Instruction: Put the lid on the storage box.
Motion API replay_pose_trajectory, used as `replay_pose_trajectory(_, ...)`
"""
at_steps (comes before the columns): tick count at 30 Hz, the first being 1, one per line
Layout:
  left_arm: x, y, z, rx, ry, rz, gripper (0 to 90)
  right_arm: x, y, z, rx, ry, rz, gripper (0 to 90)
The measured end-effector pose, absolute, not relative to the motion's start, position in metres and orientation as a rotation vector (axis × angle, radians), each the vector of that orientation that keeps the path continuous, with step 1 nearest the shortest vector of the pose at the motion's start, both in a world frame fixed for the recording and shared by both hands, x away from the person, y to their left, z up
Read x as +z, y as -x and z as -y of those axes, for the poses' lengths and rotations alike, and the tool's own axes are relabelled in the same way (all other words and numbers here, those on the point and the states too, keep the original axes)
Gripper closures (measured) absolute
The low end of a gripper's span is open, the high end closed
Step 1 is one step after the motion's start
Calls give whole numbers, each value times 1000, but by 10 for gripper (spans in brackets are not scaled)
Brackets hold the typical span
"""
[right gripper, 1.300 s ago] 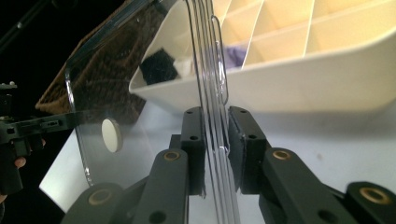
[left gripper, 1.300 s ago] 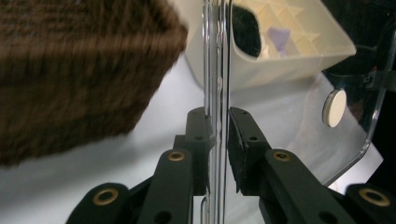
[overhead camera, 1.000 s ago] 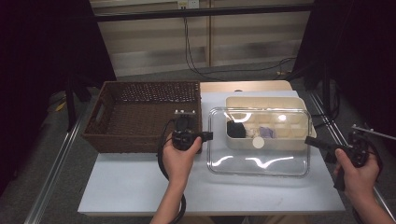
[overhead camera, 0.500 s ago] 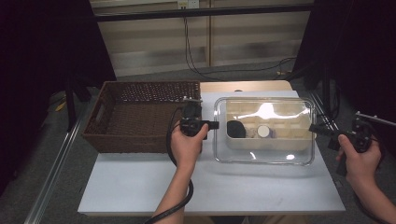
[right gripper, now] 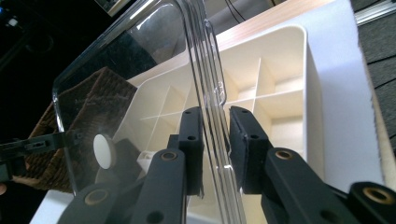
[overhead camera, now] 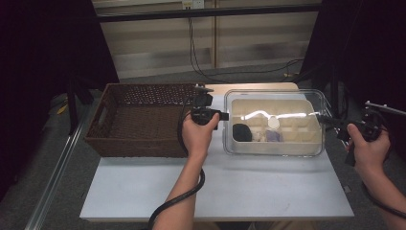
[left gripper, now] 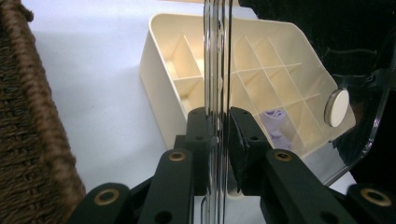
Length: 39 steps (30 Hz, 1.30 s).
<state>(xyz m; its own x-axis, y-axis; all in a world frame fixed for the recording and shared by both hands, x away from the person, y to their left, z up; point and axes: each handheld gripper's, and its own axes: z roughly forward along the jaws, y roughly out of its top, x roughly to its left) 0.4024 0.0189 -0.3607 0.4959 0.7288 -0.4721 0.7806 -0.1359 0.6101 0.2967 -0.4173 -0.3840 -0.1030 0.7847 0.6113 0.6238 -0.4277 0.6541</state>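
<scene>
One clear plastic lid (overhead camera: 274,122) hangs level over one cream divided organizer tray (overhead camera: 306,139), held at both short ends: the left gripper (overhead camera: 221,115) pinches its left rim and the right gripper (overhead camera: 325,120) pinches its right rim, each pair of jaws closed on the thin edge of the lid. In the left gripper view the rim runs straight up between the black pads (left gripper: 243,140), and in the right gripper view the curved rim sits between the pads (right gripper: 243,140) in the same way. The lid carries one round white knob (overhead camera: 273,122) near its middle. The tray is split into many small compartments; one dark object (overhead camera: 242,132) lies at its left end and one pale purple item (overhead camera: 274,136) lies beside it, too small to identify. One brown wicker basket (overhead camera: 139,120) stands on the left of the white counter (overhead camera: 215,191), its right wall just beside the left hand (overhead camera: 197,136). The tray sits toward the back right of the counter, near the right edge, where the right hand (overhead camera: 366,148) hangs past the counter's side. The front half of the counter is bare and open. Two cables trail from the grippers, the left one (overhead camera: 177,206) dropping over the front edge.
</scene>
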Motion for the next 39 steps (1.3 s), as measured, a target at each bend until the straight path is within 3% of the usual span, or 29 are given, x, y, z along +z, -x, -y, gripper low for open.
replay_pose_trajectory(28, -349, -430, 5, -114, -1887, -1270, 786, -367, -321, 437, 1531, -2025, -1516, 757)
replay_pose_trajectory(39, -357, -439, 8, -129, -1899, -1296, 784, -378, -329, 439, 1497, -2067, -1523, 756)
